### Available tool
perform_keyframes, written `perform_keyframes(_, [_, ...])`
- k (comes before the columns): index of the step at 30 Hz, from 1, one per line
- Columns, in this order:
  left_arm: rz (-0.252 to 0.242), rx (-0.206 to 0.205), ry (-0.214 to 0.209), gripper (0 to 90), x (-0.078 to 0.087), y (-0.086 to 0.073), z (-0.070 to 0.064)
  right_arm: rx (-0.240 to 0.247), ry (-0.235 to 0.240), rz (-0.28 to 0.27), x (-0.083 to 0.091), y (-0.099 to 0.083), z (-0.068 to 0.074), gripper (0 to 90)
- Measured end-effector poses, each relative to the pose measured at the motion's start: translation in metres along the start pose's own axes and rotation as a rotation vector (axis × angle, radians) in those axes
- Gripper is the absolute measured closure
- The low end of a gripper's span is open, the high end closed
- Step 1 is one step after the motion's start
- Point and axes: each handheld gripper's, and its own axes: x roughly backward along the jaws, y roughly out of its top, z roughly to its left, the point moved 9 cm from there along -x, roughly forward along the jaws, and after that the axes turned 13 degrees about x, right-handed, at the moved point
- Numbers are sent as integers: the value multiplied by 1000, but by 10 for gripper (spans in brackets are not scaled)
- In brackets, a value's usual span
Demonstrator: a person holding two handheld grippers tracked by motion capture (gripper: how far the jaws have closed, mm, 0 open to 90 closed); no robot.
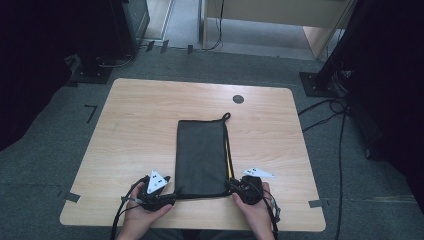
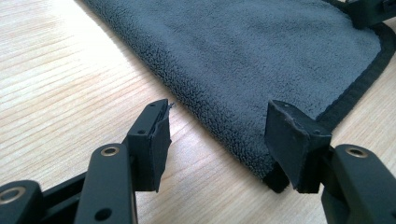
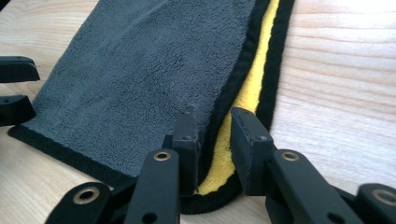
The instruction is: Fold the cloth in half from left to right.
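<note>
On the wooden table (image 1: pixel 140 130), a soft, floppy folded towel (image 1: pixel 201 155) lies between both tongs. Left gripper (image 2: pixel 217 135) gapes wide at its corner. Right gripper (image 3: pixel 214 140), half open, straddles the trimmed corner, best for pinching.

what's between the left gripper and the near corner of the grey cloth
Nothing visible. The left gripper is open with bare table between its jaws, and the cloth corner sits right by its right-hand jaw, uncovered.

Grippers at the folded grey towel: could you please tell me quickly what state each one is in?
Left gripper: open, jaws astride the towel's near corner, holding nothing.
Right gripper: open, jaws around the towel's black-trimmed edge, not clamped.
</note>
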Motion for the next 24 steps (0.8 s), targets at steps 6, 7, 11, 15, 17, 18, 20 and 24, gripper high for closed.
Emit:
perform_keyframes(6, [-2,-4,-9,411,3,2,1,6,-30,-18,11,8,2,887])
perform_keyframes(7, [-3,-5,-9,411,3,2,1,8,-33,-21,14,10,1,886])
perform_keyframes(11, [5,-10,-18,412,2,1,-1,15,-67,-12,22,9,-6,881])
perform_keyframes(15, [13,-19,-24,419,1,0,-4,13,-85,44,15,-3,-13,843])
perform_keyframes(17, [20,-19,-23,425,0,-1,-5,44,-112,64,13,-6,-14,748])
perform_keyframes(18, [24,-17,-20,429,0,-2,-5,55,-133,65,15,-5,-16,731])
perform_keyframes(20, [33,-9,-16,435,-2,-3,-4,54,-128,54,18,-3,-15,718])
perform_keyframes(24, [47,5,3,444,-3,-4,-1,62,-140,71,20,-9,-14,690])
